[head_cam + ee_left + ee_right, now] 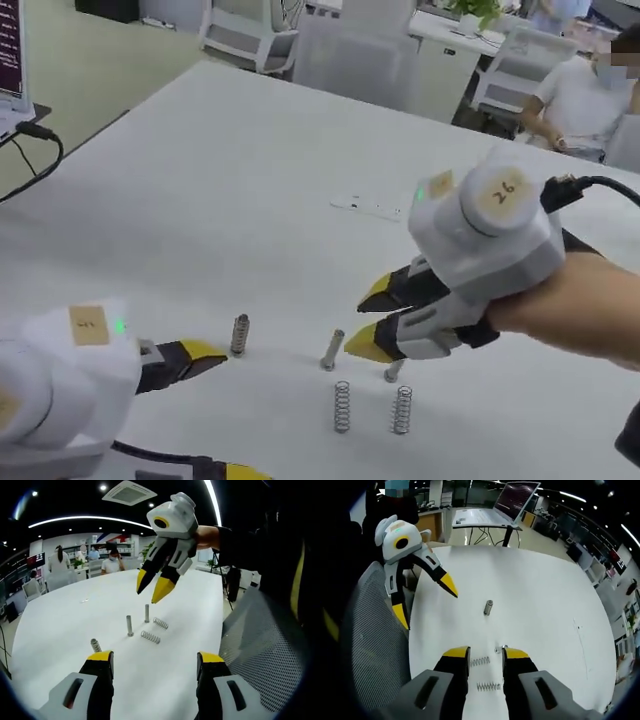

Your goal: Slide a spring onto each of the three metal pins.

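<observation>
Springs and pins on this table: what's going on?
A person works two handheld grippers over a white table. One pin already carries its spring; two bare pins stand nearby, two loose springs lying beside them. The right gripper hovers open by the bare pins; the left gripper is open, holding nothing.

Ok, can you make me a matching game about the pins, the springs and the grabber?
Things:
1. leftmost pin
2. middle pin
3. two loose springs
4. right gripper

States:
A. lying flat
B. open, holding nothing
C. wearing a spring
D. standing bare

Pairs: 1-C, 2-D, 3-A, 4-B
</observation>
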`<state>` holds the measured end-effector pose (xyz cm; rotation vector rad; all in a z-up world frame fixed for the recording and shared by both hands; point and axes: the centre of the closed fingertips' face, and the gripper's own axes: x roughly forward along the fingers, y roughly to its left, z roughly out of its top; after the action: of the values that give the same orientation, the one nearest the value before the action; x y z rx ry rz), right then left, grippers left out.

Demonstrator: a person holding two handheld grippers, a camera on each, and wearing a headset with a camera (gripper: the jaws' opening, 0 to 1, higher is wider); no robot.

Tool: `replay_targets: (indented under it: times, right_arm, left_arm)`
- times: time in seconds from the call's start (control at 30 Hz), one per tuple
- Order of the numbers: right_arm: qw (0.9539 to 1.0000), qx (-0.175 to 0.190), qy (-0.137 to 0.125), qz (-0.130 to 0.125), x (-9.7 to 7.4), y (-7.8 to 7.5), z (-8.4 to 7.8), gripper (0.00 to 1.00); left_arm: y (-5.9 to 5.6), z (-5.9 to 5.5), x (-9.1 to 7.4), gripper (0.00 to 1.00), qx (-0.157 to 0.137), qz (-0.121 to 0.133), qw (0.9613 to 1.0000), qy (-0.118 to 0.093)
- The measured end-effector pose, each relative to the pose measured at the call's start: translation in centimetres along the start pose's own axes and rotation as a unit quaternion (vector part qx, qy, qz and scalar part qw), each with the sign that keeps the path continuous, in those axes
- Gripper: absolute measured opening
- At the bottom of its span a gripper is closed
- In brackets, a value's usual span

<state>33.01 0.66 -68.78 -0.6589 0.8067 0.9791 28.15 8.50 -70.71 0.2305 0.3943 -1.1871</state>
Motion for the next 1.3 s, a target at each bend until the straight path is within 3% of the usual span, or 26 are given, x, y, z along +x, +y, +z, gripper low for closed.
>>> replay_targets:
  times: [0.33,0.43,0.63,0.83,1.03,1.3]
  right_arm:
    - [0.9974,0.065,0.031,-0.008,2.0,1.8,-3.6,0.23]
    - [0.9957,0.088,0.026,-0.007,2.5,2.0,-3.8,0.23]
    - [0.9897,0.138,0.035,-0.015,4.3,2.3,-4.9,0.25]
    - [0.9851,0.165,0.04,-0.031,5.6,1.9,-5.7,0.25]
    - [0.9754,0.212,0.041,-0.047,6.6,1.3,-6.2,0.27]
    - [0.9697,0.236,0.053,-0.035,8.3,1.7,-6.5,0.3]
  left_arm:
    - [-0.4,0.1,-0.1,0.63,0.006,-0.007,1.0,0.004]
    - [-0.4,0.2,-0.1,0.63,0.007,-0.006,1.0,0.002]
    - [-0.4,0.2,-0.2,0.63,0.008,-0.003,1.0,0.001]
    - [-0.3,0.0,-0.4,0.63,0.007,-0.001,1.0,0.003]
    - [-0.3,0.1,-0.3,0.63,0.008,-0.001,1.0,0.004]
    - [-0.4,-0.2,-0.2,0.62,0.008,-0.002,0.9999,0.01]
